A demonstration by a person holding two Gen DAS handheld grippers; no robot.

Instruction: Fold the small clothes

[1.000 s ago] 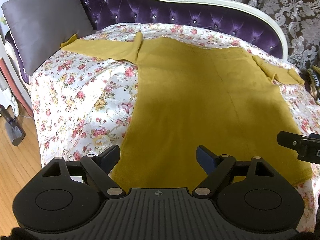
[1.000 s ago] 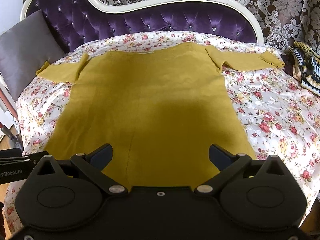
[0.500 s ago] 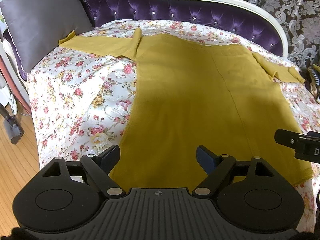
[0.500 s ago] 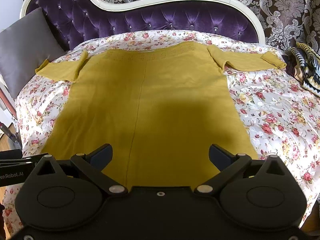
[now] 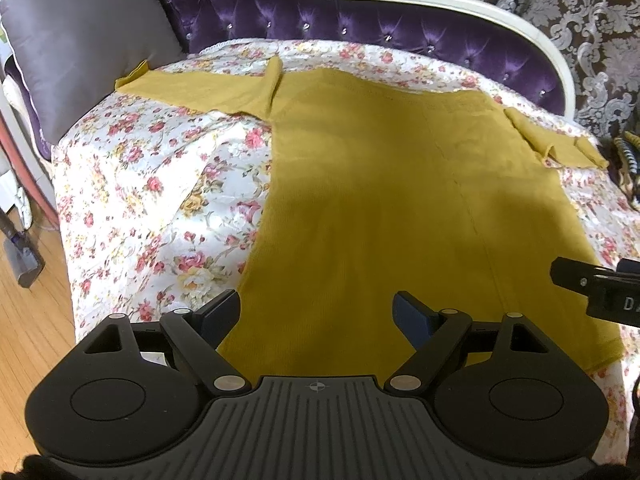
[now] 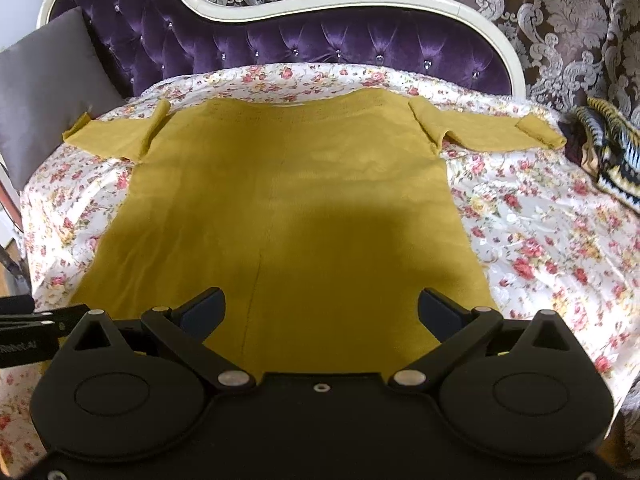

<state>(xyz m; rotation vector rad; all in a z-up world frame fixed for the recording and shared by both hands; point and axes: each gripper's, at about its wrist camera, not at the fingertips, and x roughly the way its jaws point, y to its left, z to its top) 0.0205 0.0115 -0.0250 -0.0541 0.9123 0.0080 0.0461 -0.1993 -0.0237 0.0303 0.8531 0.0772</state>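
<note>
A mustard-yellow short-sleeved top (image 5: pixel 380 200) (image 6: pixel 292 208) lies flat on a floral bedspread, neckline toward the headboard, hem toward me. Its left sleeve (image 5: pixel 208 88) (image 6: pixel 116 136) and right sleeve (image 5: pixel 556 144) (image 6: pixel 488 130) are spread out sideways. My left gripper (image 5: pixel 318 312) is open and empty, hovering over the hem's left part. My right gripper (image 6: pixel 322 306) is open and empty over the hem's right part. The right gripper's tip shows at the right edge of the left wrist view (image 5: pixel 592 284). The left gripper's side shows in the right wrist view (image 6: pixel 24 320).
The floral bedspread (image 5: pixel 140 200) (image 6: pixel 552 240) covers a sofa with a purple tufted back (image 5: pixel 360 20) (image 6: pixel 300 40). A grey cushion (image 5: pixel 80 32) (image 6: pixel 44 92) leans at the left. A striped dark cloth (image 6: pixel 608 152) lies at the right. Wood floor (image 5: pixel 28 320) is left.
Both grippers have shifted slightly forward over the hem and stayed open. The top has not moved.
</note>
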